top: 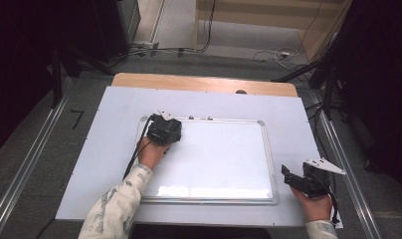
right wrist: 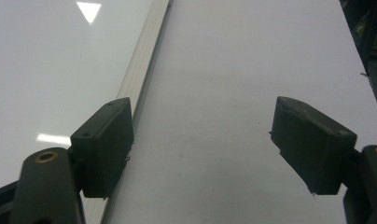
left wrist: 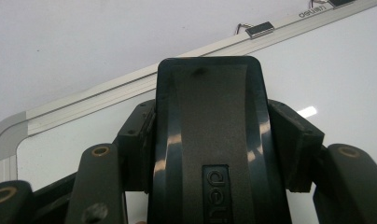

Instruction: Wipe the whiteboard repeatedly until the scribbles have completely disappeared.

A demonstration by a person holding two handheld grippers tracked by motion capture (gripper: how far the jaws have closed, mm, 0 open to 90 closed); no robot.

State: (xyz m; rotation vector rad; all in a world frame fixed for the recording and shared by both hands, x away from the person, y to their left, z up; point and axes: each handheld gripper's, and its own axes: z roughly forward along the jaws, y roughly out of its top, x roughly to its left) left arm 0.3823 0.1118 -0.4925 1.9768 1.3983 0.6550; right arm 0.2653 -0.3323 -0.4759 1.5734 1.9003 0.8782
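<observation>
**Eraser clamped on the whiteboard, right jaws wide over the sheet**

Nearest the lens in the left gripper view, the left gripper [left wrist: 210, 140] has its two black jaws pressed against the sides of a black eraser [left wrist: 210, 121], a rounded-corner block with raised lettering on its back. The eraser's far end points toward the whiteboard's [left wrist: 345, 60] aluminium frame, which runs diagonally across that view, with a small clip [left wrist: 260, 29] sitting on the frame.

In the high view the left gripper [top: 164, 130] stands over the whiteboard's [top: 219, 159] far-left corner, held by the person's left hand [top: 150, 154], whose patterned sleeve [top: 114, 209] comes in from the near edge of the table.

In the right gripper view the right gripper [right wrist: 200, 144] holds its jaws wide apart with nothing between them. Under them lies the white sheet [right wrist: 233, 93] that covers the table, and the left jaw sits just beside the whiteboard's frame edge [right wrist: 144, 60].

In the high view the right gripper [top: 308, 179] is off the board, near the sheet's near-right corner, well apart from the left one.
</observation>
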